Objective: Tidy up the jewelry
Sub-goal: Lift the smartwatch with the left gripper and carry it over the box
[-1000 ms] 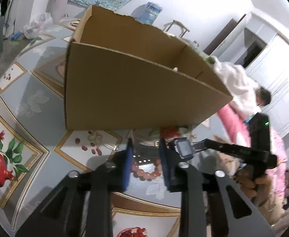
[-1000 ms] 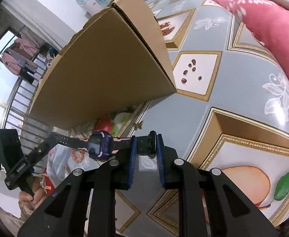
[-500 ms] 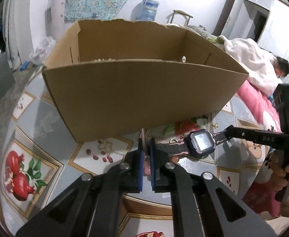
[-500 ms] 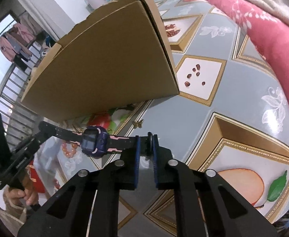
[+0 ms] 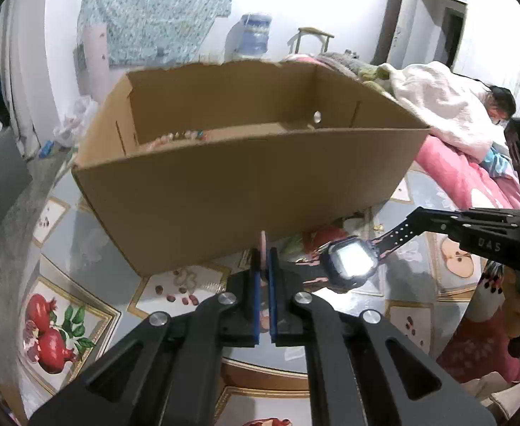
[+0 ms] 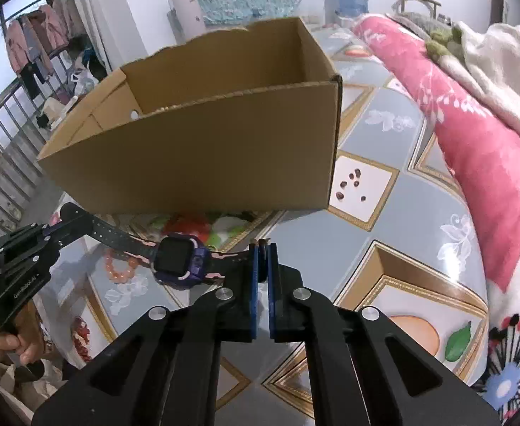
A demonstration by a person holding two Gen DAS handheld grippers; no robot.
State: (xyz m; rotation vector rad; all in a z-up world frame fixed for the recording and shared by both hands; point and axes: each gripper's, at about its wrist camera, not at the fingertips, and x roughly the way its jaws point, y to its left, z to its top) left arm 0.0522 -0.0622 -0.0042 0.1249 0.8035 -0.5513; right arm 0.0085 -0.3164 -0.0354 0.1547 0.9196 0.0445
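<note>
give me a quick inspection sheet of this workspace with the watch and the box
surface: patterned fruit-print cloth.
job's things: watch held in the air by both strap ends; open cardboard box behind it, some beads inside; orange bead bracelet on the cloth.
clutter: nothing seen.
grippers: left gripper and right gripper each shut on a strap end, jaws just closed.
cables: nothing seen.
surroundings: pink quilt, water bottle, person lying at the right.

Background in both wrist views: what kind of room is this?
Likely a bedroom or lived-in room of a home: pink floral bedding with a person lying under a white blanket, clothes on a rack, and a water jug by the wall.
</note>
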